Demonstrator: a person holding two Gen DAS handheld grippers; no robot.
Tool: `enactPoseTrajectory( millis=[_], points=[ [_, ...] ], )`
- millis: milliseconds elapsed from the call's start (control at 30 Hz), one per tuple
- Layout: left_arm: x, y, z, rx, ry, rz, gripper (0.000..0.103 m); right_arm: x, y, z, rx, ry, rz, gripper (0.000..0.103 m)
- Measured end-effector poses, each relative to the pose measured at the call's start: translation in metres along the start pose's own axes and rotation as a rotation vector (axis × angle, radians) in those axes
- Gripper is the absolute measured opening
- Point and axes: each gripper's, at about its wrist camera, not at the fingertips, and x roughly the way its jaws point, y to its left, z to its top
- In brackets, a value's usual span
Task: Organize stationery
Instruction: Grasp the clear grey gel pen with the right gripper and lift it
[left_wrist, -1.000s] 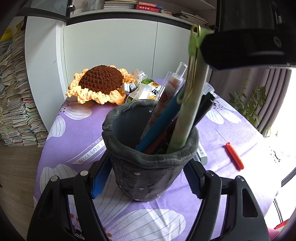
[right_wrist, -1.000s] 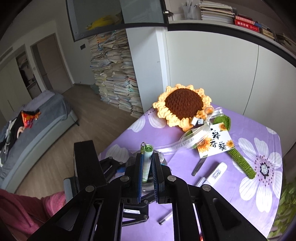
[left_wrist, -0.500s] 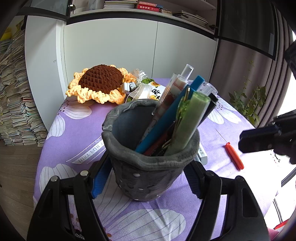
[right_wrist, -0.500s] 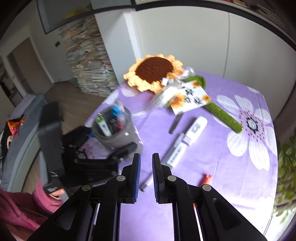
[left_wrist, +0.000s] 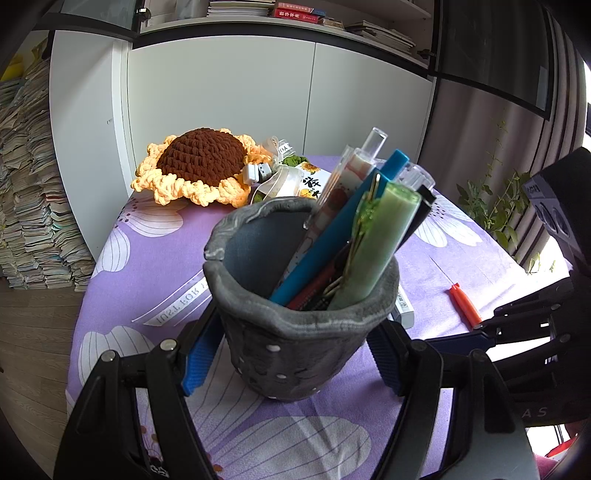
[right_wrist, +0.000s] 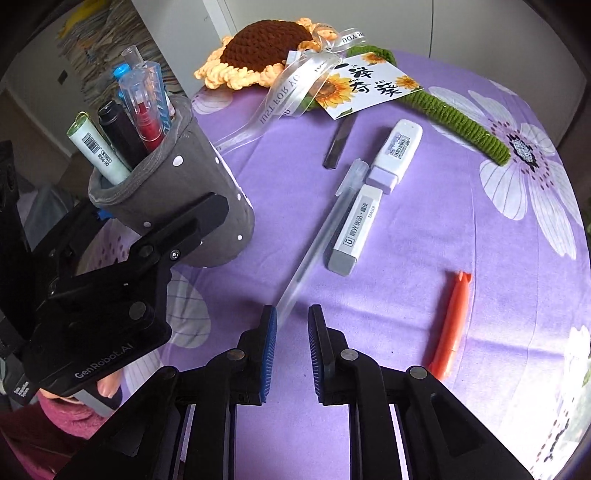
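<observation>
My left gripper (left_wrist: 291, 354) is shut on a grey fabric pen pot (left_wrist: 295, 332) that stands on the purple cloth and holds several pens, among them a green marker (left_wrist: 373, 254). The pot also shows in the right wrist view (right_wrist: 184, 206). My right gripper (right_wrist: 291, 332) is open and empty, low over the cloth, with its fingertips at the near end of a clear pen (right_wrist: 317, 236). A grey eraser (right_wrist: 354, 229), a white and lilac correction tape (right_wrist: 395, 155), a dark clip (right_wrist: 338, 144) and an orange pen (right_wrist: 452, 325) lie on the cloth.
A crocheted sunflower (right_wrist: 266, 48) with a green stem (right_wrist: 458, 122), a ribbon and a card (right_wrist: 365, 86) lies at the back of the table. White cabinets (left_wrist: 221, 92) stand behind. The table's edge curves close on the right.
My right gripper let go of the green marker into the pot, then swung away and down to the cloth near the clear pen. The left gripper kept its hold on the pot.
</observation>
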Motion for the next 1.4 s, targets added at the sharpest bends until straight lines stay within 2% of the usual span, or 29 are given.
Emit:
enactPoseTrajectory(
  millis=[100, 300, 333, 367, 433, 533, 667, 833, 900, 1000, 1133, 1233, 1400],
  points=[
    [0.000, 0.000, 0.000, -0.001, 0.000, 0.000, 0.072, 0.005, 0.002, 0.001, -0.001, -0.005, -0.013, 0.028],
    [0.000, -0.001, -0.001, 0.000, 0.000, 0.000, 0.072, 0.005, 0.007, 0.001, -0.037, -0.015, -0.031, 0.029],
    [-0.001, -0.001, -0.001, 0.000, 0.000, 0.000, 0.072, 0.006, 0.010, 0.000, -0.069, -0.016, -0.044, 0.028],
    [-0.001, -0.001, -0.001, 0.000, 0.000, -0.001, 0.072, 0.006, 0.013, -0.002, -0.092, -0.016, -0.058, 0.016],
    [-0.001, -0.001, -0.001, 0.000, 0.000, -0.001, 0.072, 0.004, 0.013, -0.006, -0.124, -0.004, -0.077, 0.011],
    [-0.001, -0.001, -0.001, 0.000, 0.000, -0.001, 0.072, -0.002, 0.004, -0.018, -0.150, 0.028, -0.063, 0.010],
    [-0.001, -0.001, -0.001, 0.000, 0.000, -0.001, 0.072, -0.016, -0.012, -0.042, -0.222, 0.082, -0.097, 0.010],
    [-0.001, -0.001, -0.001, 0.000, 0.000, -0.001, 0.072, -0.034, -0.024, -0.077, -0.377, 0.176, -0.103, 0.010],
    [-0.001, -0.001, -0.001, 0.000, 0.000, -0.001, 0.072, -0.039, -0.030, -0.080, -0.371, 0.189, -0.153, 0.011],
    [-0.001, -0.001, -0.001, 0.000, 0.001, -0.002, 0.072, -0.050, -0.036, -0.067, -0.327, 0.114, -0.187, 0.017],
    [0.000, 0.000, 0.000, 0.000, 0.001, -0.002, 0.072, -0.050, -0.026, -0.039, -0.296, 0.023, -0.111, 0.025],
    [0.000, 0.000, -0.001, 0.000, 0.001, -0.002, 0.072, -0.034, -0.008, -0.022, -0.324, 0.017, -0.107, 0.026],
    [0.000, 0.000, 0.000, 0.000, 0.001, -0.002, 0.072, -0.015, -0.009, -0.002, -0.313, 0.040, -0.090, 0.026]
  ],
)
